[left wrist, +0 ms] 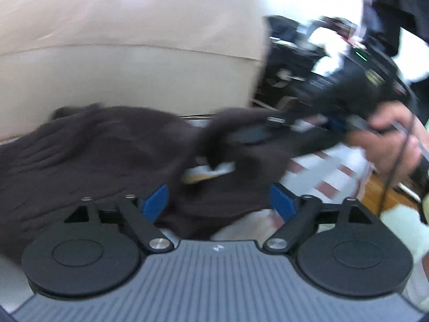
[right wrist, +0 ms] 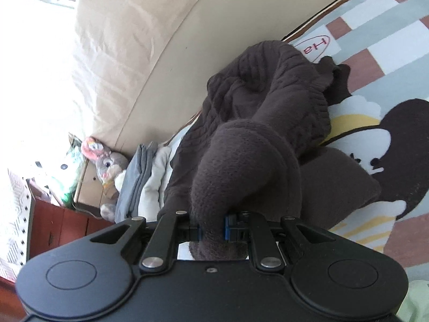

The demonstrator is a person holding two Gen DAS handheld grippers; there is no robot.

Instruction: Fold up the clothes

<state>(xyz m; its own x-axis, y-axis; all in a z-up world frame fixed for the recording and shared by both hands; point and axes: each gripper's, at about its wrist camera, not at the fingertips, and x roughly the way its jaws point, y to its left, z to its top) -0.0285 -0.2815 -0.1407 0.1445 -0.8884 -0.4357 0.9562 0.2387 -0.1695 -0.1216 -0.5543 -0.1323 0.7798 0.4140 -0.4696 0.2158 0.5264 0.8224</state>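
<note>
In the left wrist view, blurred by motion, the dark brown knitted sweater (left wrist: 88, 158) is lying crumpled across the checked bedspread (left wrist: 329, 171) in front of a beige padded headboard (left wrist: 128, 40). The left gripper (left wrist: 219, 200) is hanging just above the sweater with its blue-padded fingers (left wrist: 156, 201) spread wide, and nothing is sitting between them. To the right, the person's hand (left wrist: 388, 139) is holding the right gripper (left wrist: 257, 131), which is pinching a raised fold of the sweater.

In the right wrist view, a plush rabbit toy (right wrist: 107, 166) and a stack of folded grey garments (right wrist: 144, 179) are sitting at the left, by the headboard. The right gripper (right wrist: 211, 228) is clamping narrowly on a thick bunch of the sweater, which is trailing away onto the bedspread's cartoon print (right wrist: 375, 147).
</note>
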